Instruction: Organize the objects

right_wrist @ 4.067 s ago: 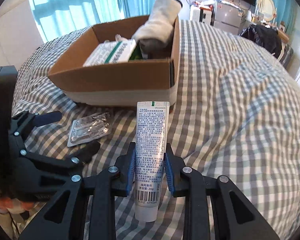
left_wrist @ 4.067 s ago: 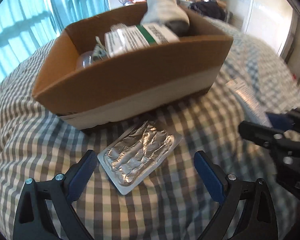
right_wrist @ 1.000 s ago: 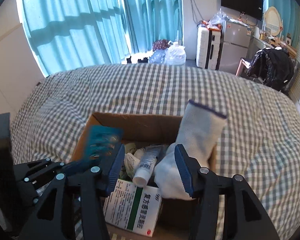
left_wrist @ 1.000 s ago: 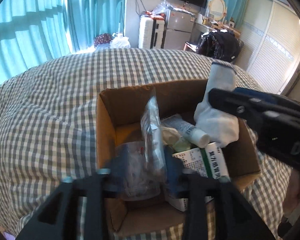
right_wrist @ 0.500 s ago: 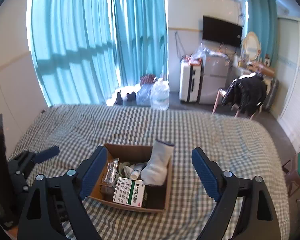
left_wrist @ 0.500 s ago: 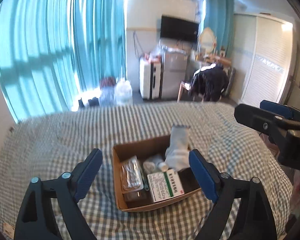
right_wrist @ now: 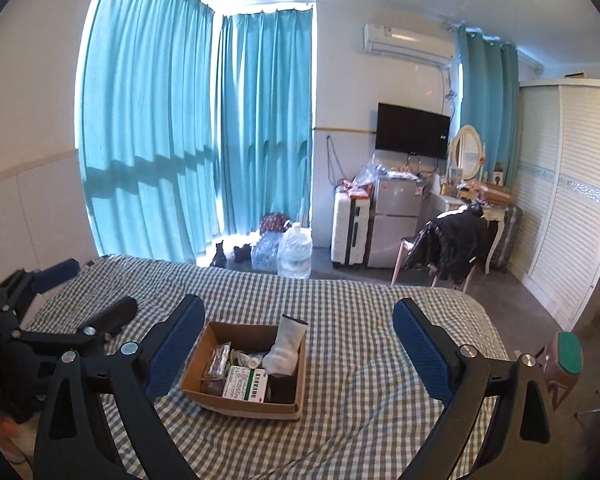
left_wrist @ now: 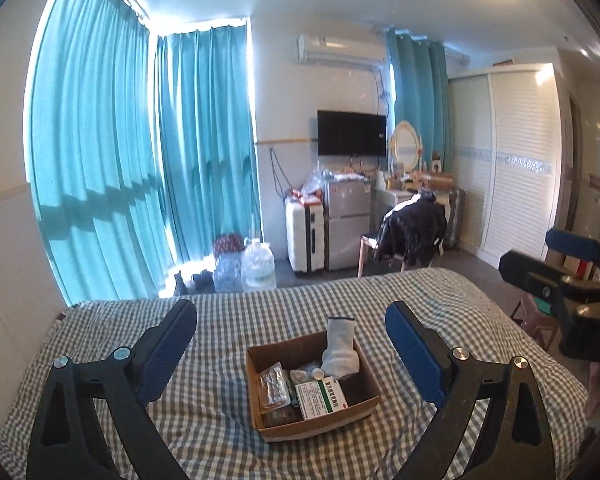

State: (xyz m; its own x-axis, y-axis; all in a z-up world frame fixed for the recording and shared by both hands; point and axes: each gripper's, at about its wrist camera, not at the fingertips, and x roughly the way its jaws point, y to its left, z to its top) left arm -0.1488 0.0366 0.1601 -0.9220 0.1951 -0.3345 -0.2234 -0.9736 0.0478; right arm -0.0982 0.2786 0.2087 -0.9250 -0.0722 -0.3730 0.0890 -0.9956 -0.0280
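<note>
Down in the cardboard box (left_wrist: 314, 420) the view gets murky — the bottom near the front wall is in shadow, and a dark item beside the green-and-white medicine carton (right_wrist: 246, 387) is too dim to name. The small things behind the carton are too tiny to sort out; one looks like a white tube (right_wrist: 254, 360). What reads clearly: a foil blister pack (left_wrist: 275, 390) leaning along the box's left side, the carton lying flat toward the front, and a white sock (left_wrist: 339, 350) standing upright at the back right, poking above the rim. The box sits in the middle of the checked bed (right_wrist: 360, 312), well apart from both tools.

The left tool (left_wrist: 292, 354) hangs above the bed with its jaws having just swung wide — released, nothing between the blue pads. The right tool (right_wrist: 300, 350) likewise has just been opening and is spread wide, empty. Each tool's body is cut off at the bottom edge of its own view.
</note>
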